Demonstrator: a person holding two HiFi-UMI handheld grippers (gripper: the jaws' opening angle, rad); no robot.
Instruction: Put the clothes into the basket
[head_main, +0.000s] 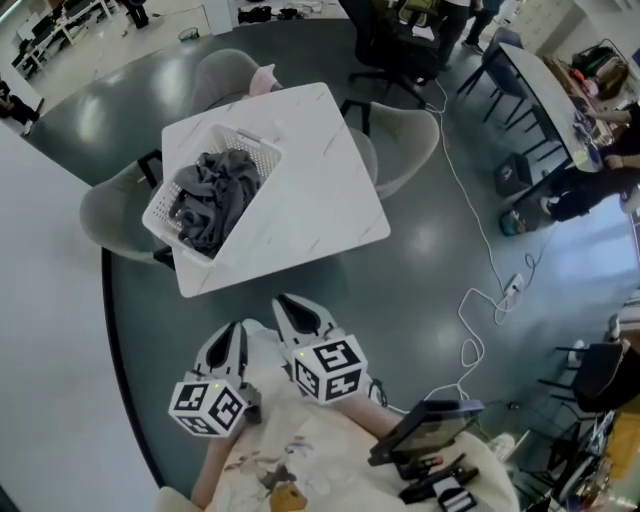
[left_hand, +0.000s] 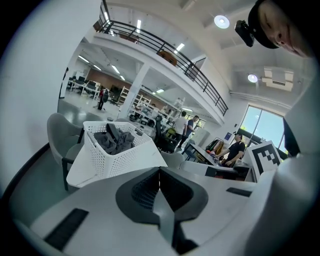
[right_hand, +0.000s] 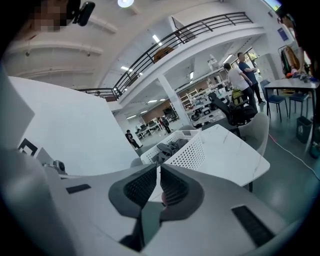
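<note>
A white perforated basket (head_main: 258, 150) stands on the left part of a white square table (head_main: 330, 190), and a heap of grey clothes (head_main: 208, 195) lies inside it. Both grippers hang off the table's near edge, close to my body, well short of the basket. My left gripper (head_main: 236, 328) is shut with nothing in it. My right gripper (head_main: 285, 300) is shut and empty too. The left gripper view shows the basket (left_hand: 107, 155) and clothes (left_hand: 116, 139) ahead, beyond the closed left gripper (left_hand: 159, 172). In the right gripper view the basket (right_hand: 192, 150) lies past the closed right gripper (right_hand: 159, 172).
Pale chairs (head_main: 415, 140) (head_main: 110, 210) ring the table. A white cable (head_main: 480, 300) trails over the dark floor at the right. A black office chair (head_main: 390, 40) and a long desk (head_main: 550, 90) stand further back. A white curved wall (head_main: 50, 330) bounds the left.
</note>
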